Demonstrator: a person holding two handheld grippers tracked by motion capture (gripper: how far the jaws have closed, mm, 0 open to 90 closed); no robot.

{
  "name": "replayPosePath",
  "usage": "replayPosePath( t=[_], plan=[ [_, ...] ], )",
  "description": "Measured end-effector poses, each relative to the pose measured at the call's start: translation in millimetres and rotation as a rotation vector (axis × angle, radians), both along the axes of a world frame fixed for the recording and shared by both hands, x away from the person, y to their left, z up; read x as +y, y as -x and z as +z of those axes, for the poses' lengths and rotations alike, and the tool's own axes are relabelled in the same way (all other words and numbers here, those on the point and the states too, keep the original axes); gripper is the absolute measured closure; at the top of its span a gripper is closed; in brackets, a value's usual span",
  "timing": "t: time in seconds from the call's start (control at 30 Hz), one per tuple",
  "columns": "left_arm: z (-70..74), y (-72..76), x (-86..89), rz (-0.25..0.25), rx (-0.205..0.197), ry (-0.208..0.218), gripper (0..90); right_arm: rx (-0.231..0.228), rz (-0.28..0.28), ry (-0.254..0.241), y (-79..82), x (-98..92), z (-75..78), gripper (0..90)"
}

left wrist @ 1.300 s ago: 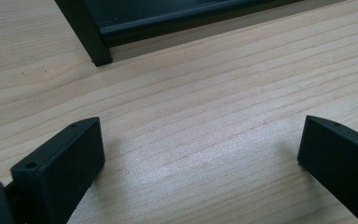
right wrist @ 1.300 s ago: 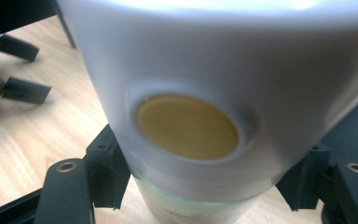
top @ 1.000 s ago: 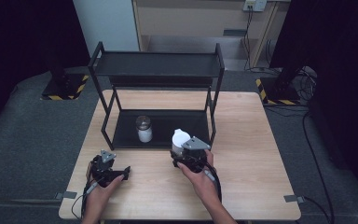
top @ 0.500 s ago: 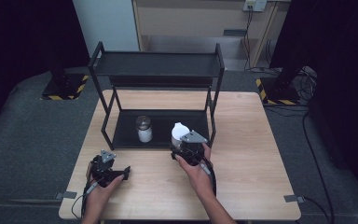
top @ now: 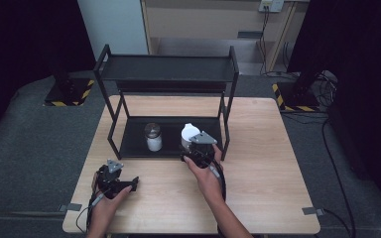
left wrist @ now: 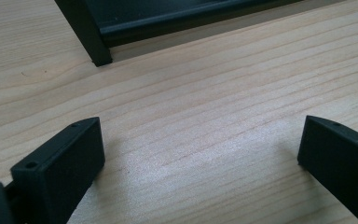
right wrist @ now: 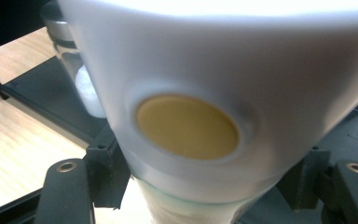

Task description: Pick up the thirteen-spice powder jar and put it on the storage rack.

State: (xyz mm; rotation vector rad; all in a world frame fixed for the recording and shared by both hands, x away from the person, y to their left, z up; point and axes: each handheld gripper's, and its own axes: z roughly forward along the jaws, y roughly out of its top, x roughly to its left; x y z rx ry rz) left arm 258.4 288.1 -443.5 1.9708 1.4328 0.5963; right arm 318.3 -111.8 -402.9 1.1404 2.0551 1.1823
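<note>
Progress | our right gripper clamps white bottle over rack's lower shelf, beside glass jar | unreleased | left gripper idle, jaws apart

The right gripper, clamped on the white container, now sits farther in toward the black rack than a second ago, carrying the container in over the rack's lower shelf, closer to the glass jar.
</note>
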Motion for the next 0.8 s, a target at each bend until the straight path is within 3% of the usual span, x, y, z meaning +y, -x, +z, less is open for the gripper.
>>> replayPosePath(
  t=[0.8],
  plan=[
    [0.3,0.3,0.8,-0.011,0.001,-0.001,0.0,-0.005,-0.040,0.021,-23.9,14.5,-2.9,31.2]
  ],
)
